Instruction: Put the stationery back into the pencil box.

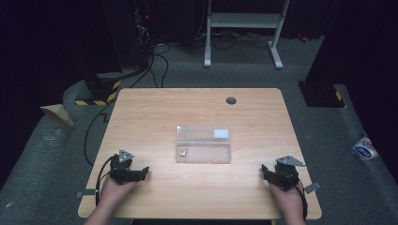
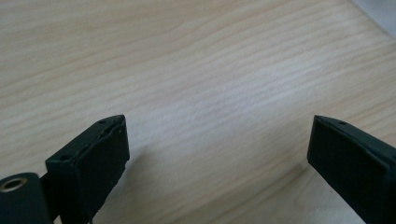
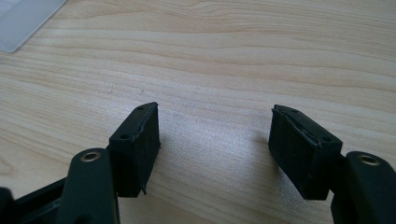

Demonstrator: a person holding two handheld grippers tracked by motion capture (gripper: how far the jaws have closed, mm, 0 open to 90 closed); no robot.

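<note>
Both grippers rest low on the desk [image 1: 141,108], fingers spread wide and empty: left gripper [image 1: 143,171] near the front-left corner, right gripper [image 1: 264,170] front-right. Between them, farther back, lies a clear box [image 1: 203,144], well apart from each.

Clear box [image 1: 203,144], black tools, light woodgrain table [image 1: 155,112].
</note>
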